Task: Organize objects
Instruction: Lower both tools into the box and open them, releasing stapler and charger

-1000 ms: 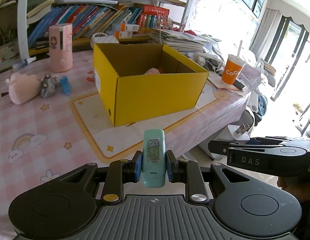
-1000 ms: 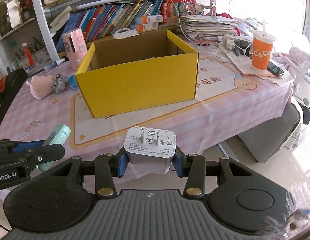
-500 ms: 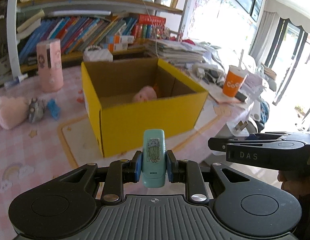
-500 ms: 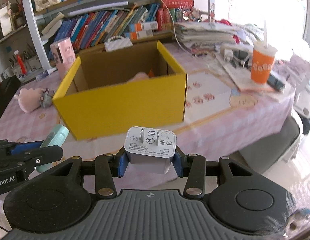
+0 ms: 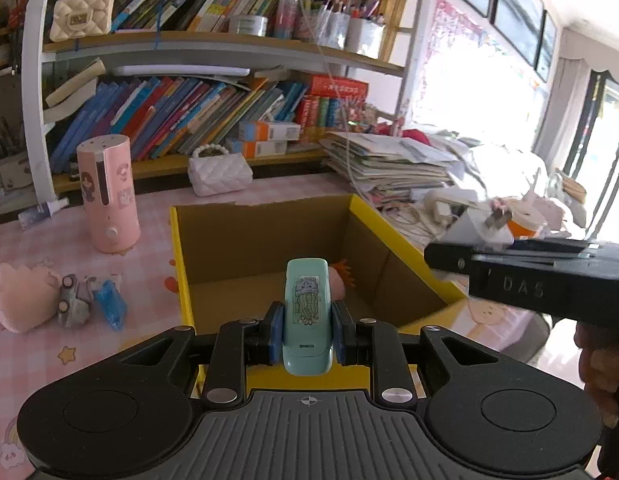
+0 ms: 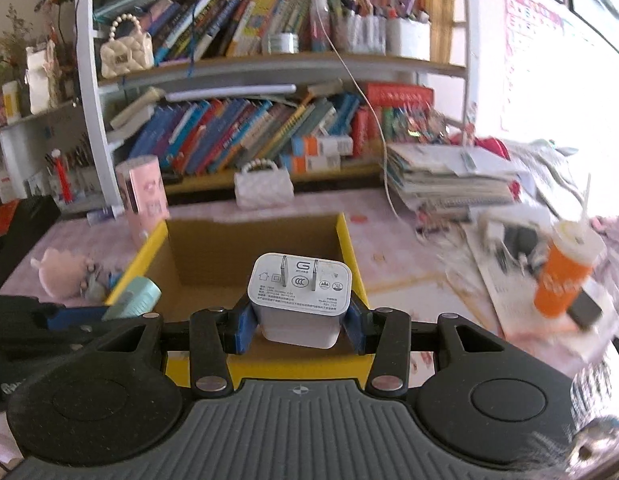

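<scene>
My left gripper (image 5: pixel 307 336) is shut on a small mint-green stapler (image 5: pixel 308 316) with a jellyfish sticker, held just over the near wall of the open yellow cardboard box (image 5: pixel 181 264). A pink toy (image 5: pixel 336 280) lies inside the box, partly hidden behind the stapler. My right gripper (image 6: pixel 300 330) is shut on a white plug-in charger (image 6: pixel 299 300), prongs up, above the near edge of the same box (image 6: pixel 349 248). From the left wrist view the right gripper (image 5: pixel 509 268) shows at right; the stapler (image 6: pixel 133 298) pokes in at left of the right wrist view.
On the pink checked tablecloth (image 5: pixel 25 360) left of the box lie a pink plush (image 5: pixel 21 300), a small grey toy (image 5: pixel 71 306) and a blue one (image 5: pixel 109 304). A pink cylinder (image 5: pixel 109 192) and white purse (image 5: pixel 219 172) stand behind. Orange cup (image 6: pixel 565 276) and paper stacks (image 6: pixel 449 176) sit right.
Both grippers have moved forward and up, from short of the table's edge to over the box's near wall. The box interior now fills the middle of both views. Grips are unchanged.
</scene>
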A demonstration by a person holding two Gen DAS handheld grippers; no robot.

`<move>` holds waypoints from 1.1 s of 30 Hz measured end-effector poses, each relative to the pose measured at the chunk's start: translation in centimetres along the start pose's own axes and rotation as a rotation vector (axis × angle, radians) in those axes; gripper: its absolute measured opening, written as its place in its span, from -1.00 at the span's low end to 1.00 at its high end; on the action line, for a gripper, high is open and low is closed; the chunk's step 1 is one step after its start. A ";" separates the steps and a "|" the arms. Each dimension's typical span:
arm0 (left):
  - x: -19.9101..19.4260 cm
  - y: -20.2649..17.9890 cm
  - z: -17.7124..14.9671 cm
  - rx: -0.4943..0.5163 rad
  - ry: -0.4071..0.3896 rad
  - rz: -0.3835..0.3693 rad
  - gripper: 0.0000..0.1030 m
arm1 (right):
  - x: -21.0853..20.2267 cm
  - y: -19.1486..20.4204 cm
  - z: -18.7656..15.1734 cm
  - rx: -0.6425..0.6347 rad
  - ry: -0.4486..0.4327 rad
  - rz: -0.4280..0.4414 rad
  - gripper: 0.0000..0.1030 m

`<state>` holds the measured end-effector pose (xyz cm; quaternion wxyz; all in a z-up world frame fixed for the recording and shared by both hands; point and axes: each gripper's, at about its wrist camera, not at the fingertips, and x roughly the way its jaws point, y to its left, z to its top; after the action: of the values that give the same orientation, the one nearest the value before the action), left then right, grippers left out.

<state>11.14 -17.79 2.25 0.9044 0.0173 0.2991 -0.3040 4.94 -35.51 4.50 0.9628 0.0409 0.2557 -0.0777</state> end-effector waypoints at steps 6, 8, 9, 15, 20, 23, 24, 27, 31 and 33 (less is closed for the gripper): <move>3.1 -0.5 0.2 -0.004 0.053 0.036 -0.56 | 3.0 -0.9 1.7 -0.014 -0.001 0.047 -0.18; 3.9 -0.6 0.1 0.001 0.067 0.046 -0.55 | 3.8 -0.9 1.8 -0.026 0.013 0.067 -0.18; 4.4 -0.6 0.0 0.001 0.075 0.054 -0.56 | 4.3 -0.8 1.7 -0.034 0.024 0.078 -0.18; 6.3 -0.2 -0.2 -0.003 0.115 0.106 -0.56 | 6.6 -0.2 0.7 -0.095 0.100 0.142 -0.18; 7.3 0.3 -0.4 0.003 0.139 0.132 -0.56 | 8.4 0.2 -0.2 -0.147 0.165 0.178 -0.18; 7.5 0.3 -0.3 -0.001 0.141 0.128 -0.55 | 9.3 0.2 -0.5 -0.163 0.194 0.188 -0.18; 7.6 0.2 -0.3 0.007 0.145 0.137 -0.55 | 9.8 0.2 -0.5 -0.168 0.207 0.191 -0.18; 7.9 0.1 -0.2 0.016 0.152 0.144 -0.55 | 10.8 0.2 -0.7 -0.191 0.242 0.201 -0.18; 8.1 0.2 -0.3 0.020 0.157 0.145 -0.55 | 11.6 0.3 -0.9 -0.239 0.263 0.211 -0.18; 8.1 0.2 -0.3 0.023 0.159 0.148 -0.55 | 12.1 0.3 -0.9 -0.243 0.280 0.222 -0.18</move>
<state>16.26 -21.97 -2.45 0.8975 0.0739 0.3641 -0.2377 14.98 -36.68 -2.28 0.9183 -0.0372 0.3885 0.0666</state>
